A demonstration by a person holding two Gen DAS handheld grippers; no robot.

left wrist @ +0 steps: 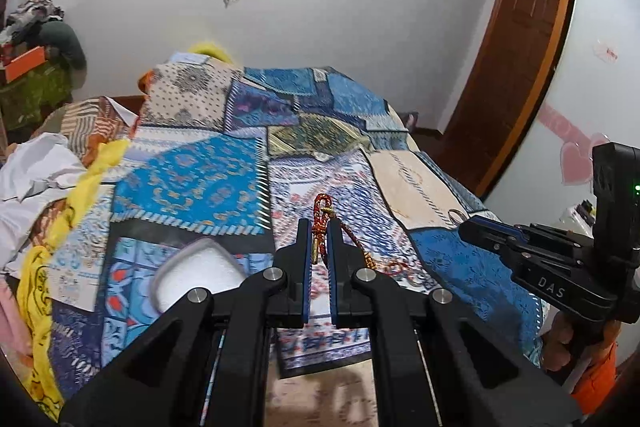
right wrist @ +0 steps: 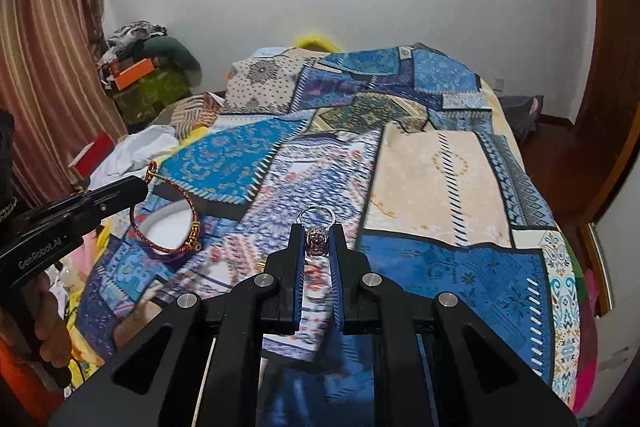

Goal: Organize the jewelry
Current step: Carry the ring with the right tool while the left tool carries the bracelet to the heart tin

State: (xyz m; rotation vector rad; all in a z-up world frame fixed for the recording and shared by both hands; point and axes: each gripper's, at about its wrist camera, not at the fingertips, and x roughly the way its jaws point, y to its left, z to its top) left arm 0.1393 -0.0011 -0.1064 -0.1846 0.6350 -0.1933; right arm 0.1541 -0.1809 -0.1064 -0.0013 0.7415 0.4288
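On the near left of the bed lies a white tray point(left wrist: 200, 277) with a grey rim, sitting on the patchwork bedspread point(left wrist: 208, 179); what shows of its floor looks bare, so I'd judge the sorting is at an early or middle stage, with nothing visibly laid away yet.

Just right of the tray, the left gripper point(left wrist: 320, 227) is lifted above the cloth, its fingers narrowed onto a red-and-gold cord bracelet point(left wrist: 320, 223). From the right wrist view the bracelet point(right wrist: 168, 223) hangs as an open loop from that gripper's tip, swinging over the tray's edge point(right wrist: 160, 221). The tool is held roughly level, pointing toward the far wall.

Further right, the right gripper point(right wrist: 319, 227) is also raised over the bedspread, pinching a silver ring point(right wrist: 318, 227) with a dark red stone, the band standing up past the fingertips. It too points away, level with its partner, near but apart.

Both pieces are in the air; setting each down in the tray seems to be what remains.
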